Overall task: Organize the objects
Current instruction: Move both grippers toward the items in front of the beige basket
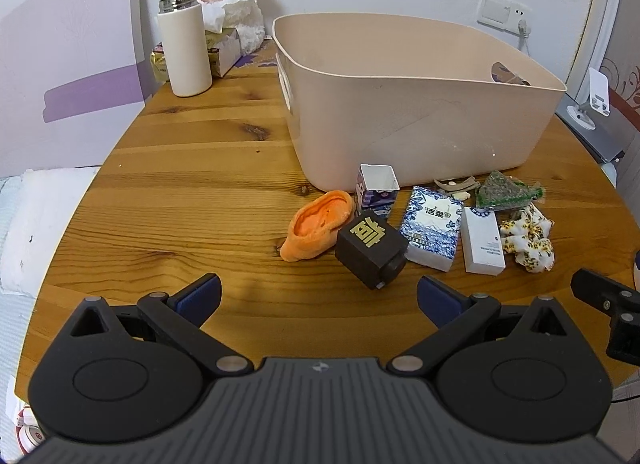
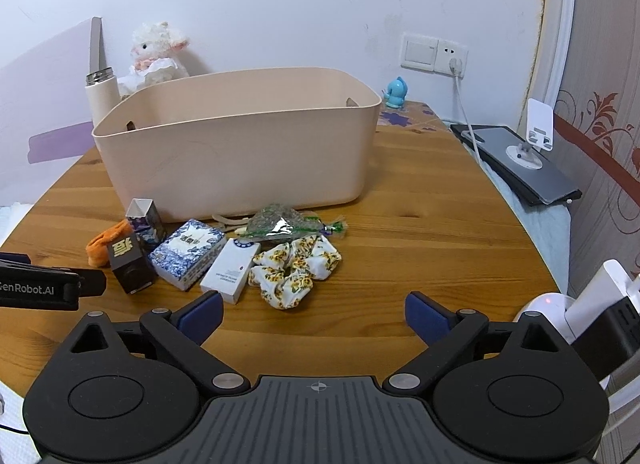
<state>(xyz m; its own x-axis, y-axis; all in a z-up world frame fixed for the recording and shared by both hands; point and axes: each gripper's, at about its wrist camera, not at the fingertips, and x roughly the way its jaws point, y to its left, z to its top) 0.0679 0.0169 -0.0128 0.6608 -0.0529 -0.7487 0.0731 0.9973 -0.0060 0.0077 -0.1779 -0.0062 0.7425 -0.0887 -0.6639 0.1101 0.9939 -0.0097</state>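
A beige plastic bin (image 1: 400, 112) (image 2: 240, 152) stands on the wooden table (image 1: 192, 192). In front of it lie an orange sock (image 1: 316, 228), a dark brown box (image 1: 370, 250) (image 2: 128, 264), a small purple carton (image 1: 378, 188), a blue-white tissue pack (image 1: 432, 228) (image 2: 188, 254), a white box (image 1: 482, 242) (image 2: 230, 270), a green foil packet (image 1: 506, 190) (image 2: 280, 224) and a floral scrunchie (image 1: 528, 240) (image 2: 296, 268). My left gripper (image 1: 318, 296) is open and empty, just short of the brown box. My right gripper (image 2: 314, 314) is open and empty, just short of the scrunchie.
A white thermos (image 1: 186, 48), a tissue box and a plush lamb (image 1: 236, 4) stand at the back left. A blue toy (image 2: 396, 92), a wall socket with cable (image 2: 456, 60) and a tablet with a phone stand (image 2: 524, 168) are at the right. A bed lies left of the table.
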